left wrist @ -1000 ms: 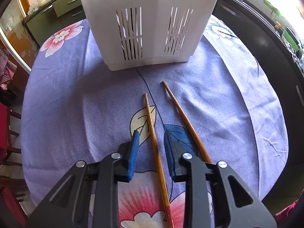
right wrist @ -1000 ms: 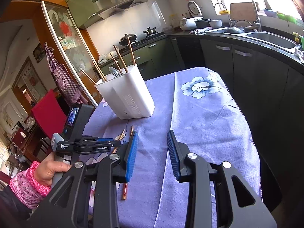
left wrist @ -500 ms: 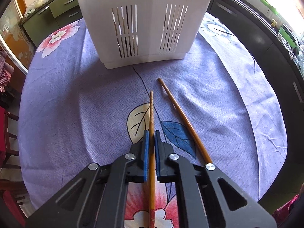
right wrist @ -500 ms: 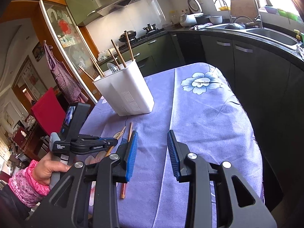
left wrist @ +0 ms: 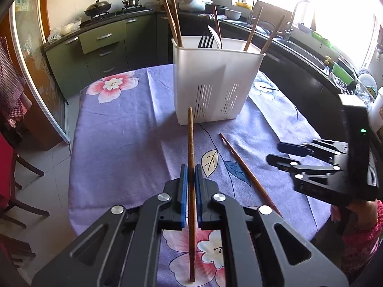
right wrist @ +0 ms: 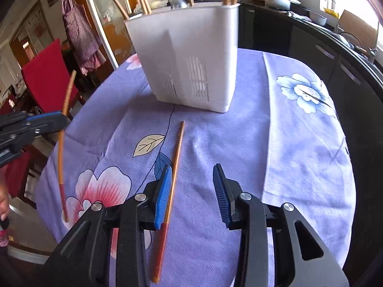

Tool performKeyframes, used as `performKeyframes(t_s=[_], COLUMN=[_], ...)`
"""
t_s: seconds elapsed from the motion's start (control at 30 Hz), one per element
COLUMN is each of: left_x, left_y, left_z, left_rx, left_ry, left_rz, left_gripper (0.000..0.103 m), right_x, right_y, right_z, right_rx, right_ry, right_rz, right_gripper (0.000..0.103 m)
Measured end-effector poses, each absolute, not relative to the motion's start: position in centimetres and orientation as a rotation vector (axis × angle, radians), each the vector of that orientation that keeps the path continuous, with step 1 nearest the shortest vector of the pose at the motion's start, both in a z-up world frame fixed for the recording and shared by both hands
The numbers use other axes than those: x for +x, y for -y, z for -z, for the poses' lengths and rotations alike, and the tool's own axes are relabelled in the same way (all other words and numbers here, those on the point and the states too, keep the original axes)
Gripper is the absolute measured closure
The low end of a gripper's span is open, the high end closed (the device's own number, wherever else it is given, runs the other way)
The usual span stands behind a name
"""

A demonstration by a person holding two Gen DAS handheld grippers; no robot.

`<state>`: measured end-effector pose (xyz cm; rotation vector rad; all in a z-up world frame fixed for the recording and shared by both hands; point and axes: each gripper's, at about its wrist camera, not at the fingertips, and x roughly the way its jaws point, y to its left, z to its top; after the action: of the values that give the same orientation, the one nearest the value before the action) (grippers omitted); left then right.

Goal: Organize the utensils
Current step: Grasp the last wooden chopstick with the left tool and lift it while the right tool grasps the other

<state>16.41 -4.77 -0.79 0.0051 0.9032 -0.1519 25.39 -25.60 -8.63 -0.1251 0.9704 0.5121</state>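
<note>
My left gripper [left wrist: 190, 169] is shut on a wooden chopstick [left wrist: 190, 143] and holds it lifted above the table, tip toward the white slotted utensil holder [left wrist: 215, 81]. The held chopstick also shows in the right wrist view [right wrist: 64, 129]. A second chopstick [right wrist: 171, 172] lies on the purple flowered cloth [right wrist: 287, 155]. My right gripper [right wrist: 192, 179] is open low over it, the chopstick beside its left pad. The holder [right wrist: 189, 55] holds several chopsticks, a fork [left wrist: 205, 41] and a spoon. The right gripper appears in the left wrist view [left wrist: 282, 155].
The table edge falls off on the right next to dark kitchen cabinets [right wrist: 335, 55]. A red chair [right wrist: 45, 76] stands at the table's left side. A counter with a stove [left wrist: 103, 16] is beyond the table.
My left gripper closed on one chopstick and lifted it off the cloth. My right gripper moved down and forward over the other chopstick, staying open.
</note>
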Motion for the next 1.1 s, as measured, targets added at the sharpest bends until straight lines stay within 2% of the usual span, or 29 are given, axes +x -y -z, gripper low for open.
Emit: performKeyframes(t_s=[0.47,0.6,0.63,0.73,0.87,1.1], left_x=[15.8,15.9,15.9,15.7,15.7,14.8], left_y=[3.2,3.0,3.0,2.8,2.7,2.6], left_z=[1.2,1.5,1.6,1.6,1.3,-0.3], left_rx=[-0.027,-0.032,-0.032,-0.036,-0.033,-0.020], left_ry=[-0.895,-0.901,-0.903,-0.902,-0.895,-0.855], left_rz=[0.205,0.209,0.209,0.205,0.198,0.191], left_gripper=[0.097,0.097,0.097,0.097,0.097,0.097], right_x=[29.9,30.1,30.2,30.0,29.0,24.9], right_y=[19.3,19.0,19.0,18.9,20.1,24.9], right_z=[13.0,13.3,13.3,13.2,11.6,4.7], right_rx=[-0.257,-0.242,-0.234,-0.216,-0.167,-0.059], right_ry=[-1.060,-1.058,-1.061,-1.053,-1.018,-0.855], right_rz=[-0.455,-0.470,-0.467,-0.457,-0.469,-0.507], right_gripper=[0.075,0.086,0.095,0.096,0.096,0.096])
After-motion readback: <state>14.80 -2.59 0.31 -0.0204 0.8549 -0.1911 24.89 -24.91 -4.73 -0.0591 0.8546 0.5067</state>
